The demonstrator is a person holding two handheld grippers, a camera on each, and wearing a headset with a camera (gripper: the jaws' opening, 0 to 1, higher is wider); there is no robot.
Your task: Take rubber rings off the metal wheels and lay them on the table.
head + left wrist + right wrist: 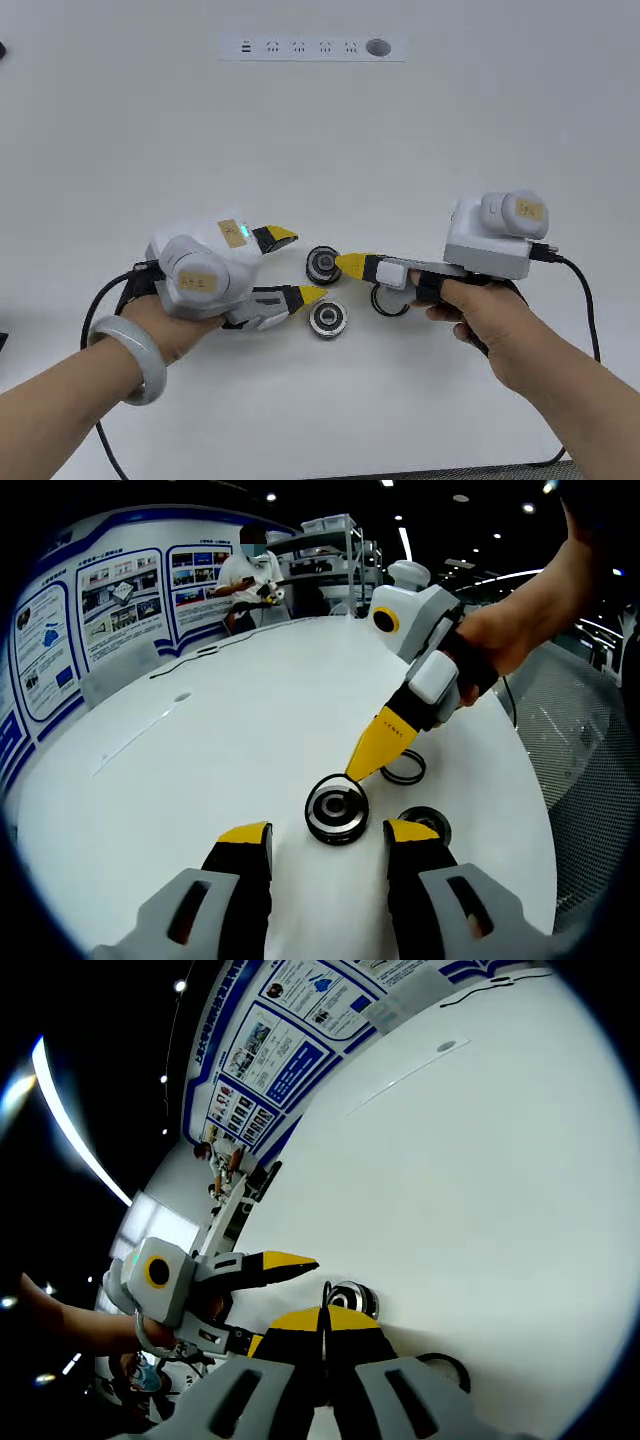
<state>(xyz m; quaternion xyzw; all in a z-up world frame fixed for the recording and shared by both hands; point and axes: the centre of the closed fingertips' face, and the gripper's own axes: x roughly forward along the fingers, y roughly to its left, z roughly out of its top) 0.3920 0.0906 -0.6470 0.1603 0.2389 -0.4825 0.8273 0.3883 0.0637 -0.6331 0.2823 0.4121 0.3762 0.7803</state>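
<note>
Two metal wheels lie mid-table. On the farther wheel (323, 264) (337, 812) (352, 1300) my right gripper (348, 264) (362, 768) (325, 1315) is shut, pinching that wheel's black rubber ring (322, 785) at the rim. A thin black edge sticks up between its yellow tips. My left gripper (300, 264) (328, 835) is open, and this wheel sits just ahead of its spread jaws. The nearer wheel (328, 318) (428, 822) is partly behind one left jaw. A loose rubber ring (388, 300) (405, 770) (440, 1365) lies flat on the table under the right gripper.
A white power strip (312, 47) lies at the far side of the white table (200, 130). Black cables trail from both grippers toward the near edge. A person (250, 575) stands beyond the table's far end.
</note>
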